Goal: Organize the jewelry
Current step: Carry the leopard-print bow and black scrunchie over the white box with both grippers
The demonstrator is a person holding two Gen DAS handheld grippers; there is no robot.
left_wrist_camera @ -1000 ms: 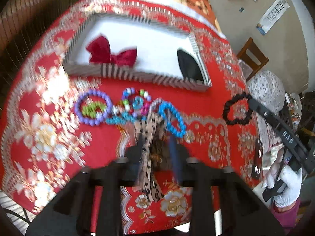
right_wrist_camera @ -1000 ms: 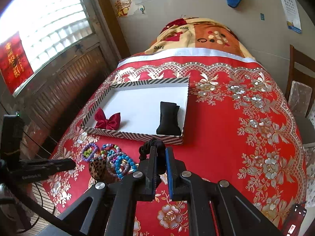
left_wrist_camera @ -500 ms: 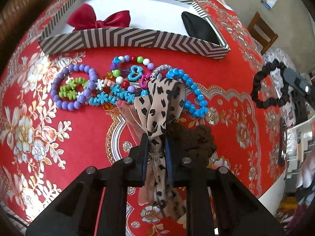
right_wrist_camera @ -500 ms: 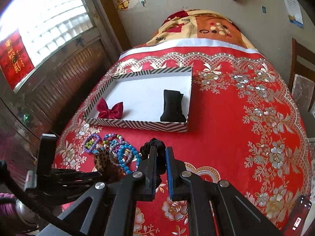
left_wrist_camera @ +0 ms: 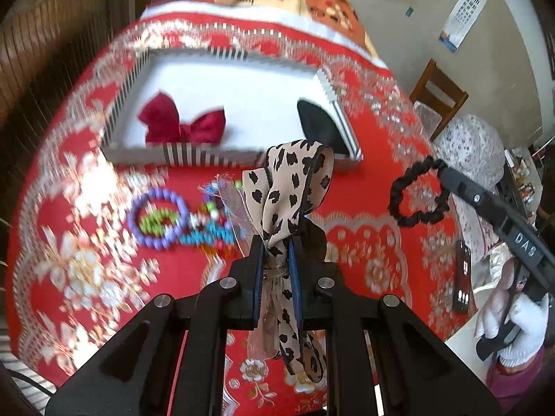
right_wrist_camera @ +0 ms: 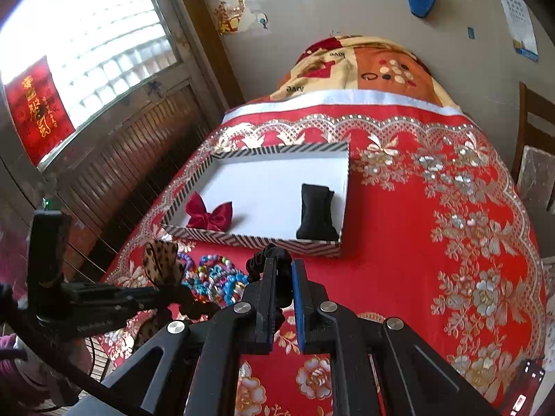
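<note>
The left tool (left_wrist_camera: 274,253), jaws just closed, pinches the leopard bow (left_wrist_camera: 295,187) at its knot. It looks light, floppy, best gripped there. The right tool (right_wrist_camera: 281,270) clamps a black scrunchie (right_wrist_camera: 274,260).

Home — draped table (right_wrist_camera: 433,180), chair (left_wrist_camera: 438,93) (window (right_wrist_camera: 86,45)).

1. The striped tray (right_wrist_camera: 256,241) holds only a red bow (right_wrist_camera: 208,215) at its left and a black pouch (right_wrist_camera: 317,213) at its right; the white floor between them lies open.
2. A heap of bead bracelets (left_wrist_camera: 180,218) crowds the table (right_wrist_camera: 399,242) just before the tray's near wall.
3. Right of the tray, the red cloth is bare.
4. A wooden chair (left_wrist_camera: 438,92) stands beside the table's right edge.
</note>
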